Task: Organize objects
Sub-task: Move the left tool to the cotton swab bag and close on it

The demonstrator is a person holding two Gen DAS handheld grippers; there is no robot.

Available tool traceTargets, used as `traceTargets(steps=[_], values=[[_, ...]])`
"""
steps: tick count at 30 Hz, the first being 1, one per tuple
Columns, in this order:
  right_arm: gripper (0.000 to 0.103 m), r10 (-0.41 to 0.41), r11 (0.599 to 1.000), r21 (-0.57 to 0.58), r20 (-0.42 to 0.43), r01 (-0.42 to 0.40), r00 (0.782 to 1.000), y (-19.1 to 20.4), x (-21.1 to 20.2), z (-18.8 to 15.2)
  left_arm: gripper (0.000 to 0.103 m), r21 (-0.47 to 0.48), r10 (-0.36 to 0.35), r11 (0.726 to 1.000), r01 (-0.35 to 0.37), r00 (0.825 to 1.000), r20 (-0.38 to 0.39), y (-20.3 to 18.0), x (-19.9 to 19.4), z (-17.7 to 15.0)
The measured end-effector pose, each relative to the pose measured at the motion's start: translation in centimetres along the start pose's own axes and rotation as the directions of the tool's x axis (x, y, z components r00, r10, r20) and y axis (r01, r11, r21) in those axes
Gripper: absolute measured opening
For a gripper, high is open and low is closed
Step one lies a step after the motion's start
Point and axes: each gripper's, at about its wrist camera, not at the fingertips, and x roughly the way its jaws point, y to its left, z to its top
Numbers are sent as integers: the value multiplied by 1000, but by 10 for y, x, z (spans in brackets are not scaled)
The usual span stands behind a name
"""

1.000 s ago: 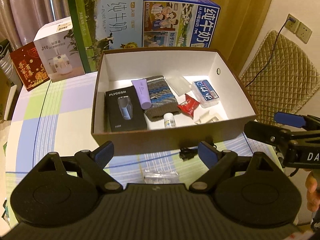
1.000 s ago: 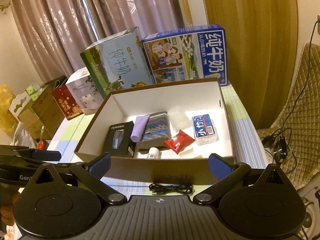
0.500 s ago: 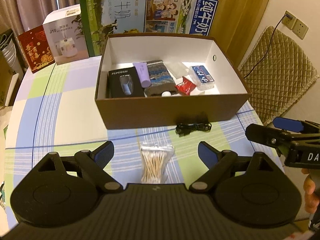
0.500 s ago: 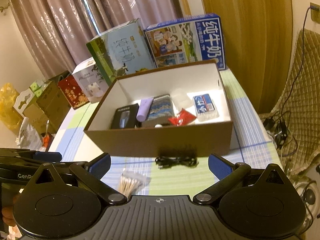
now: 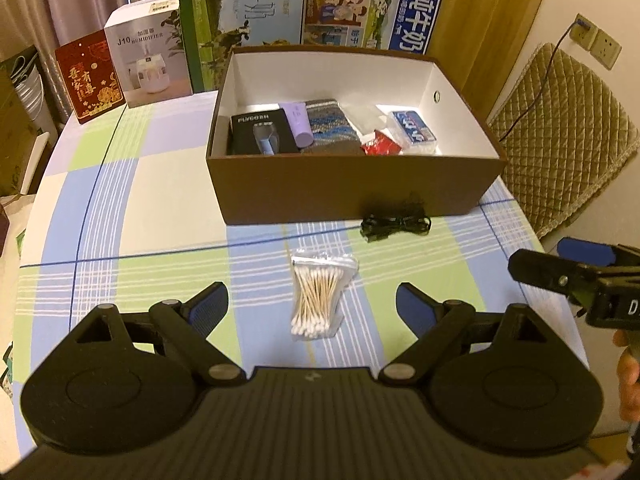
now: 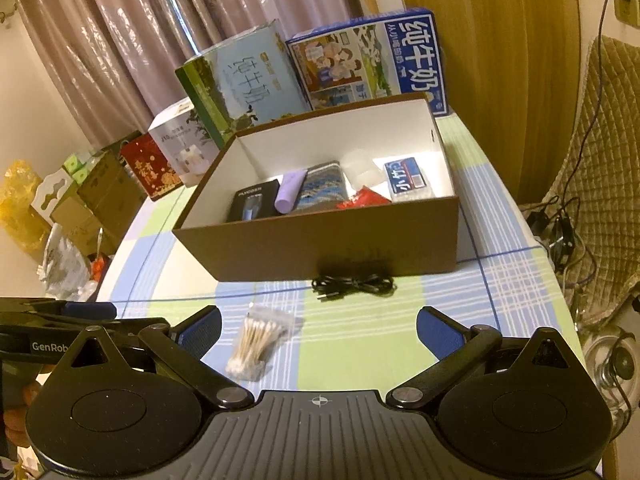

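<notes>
Curtains (image 6: 120, 40) (drawn), wooden door (image 6: 480, 40).

Checked-cloth desk (image 5: 160, 184) is carrying an open brown box (image 5: 352, 196), a coiled black cable (image 5: 394, 224), a cotton swab bag (image 5: 318, 298), and cartons at the rear.

My right gripper (image 6: 318, 326) hangs with fingers spread wide above the checked tablecloth (image 6: 400, 344). A cotton swab bag (image 6: 256, 340) lies near its left finger. A black cable (image 6: 354, 285) lies against the brown box (image 6: 320, 248), which holds assorted items.
</notes>
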Motion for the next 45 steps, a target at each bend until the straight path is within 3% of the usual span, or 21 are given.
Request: traceTargets(steps=[20,32,45], values=[[101,-71,996,-49,-26,70,997,-8,17,-21,89,-26,-5,1000,3,997,-76,-1,22,-22],[101,-84,996,-12,-68,83,994,-23,46,-26,87,-16,-30,999,28,994,-101,5,70,-34],[101,-123,991,41,-111,129,986,-44,77,-25,70,31,-54,998,58,991,-121,4,124,-25]])
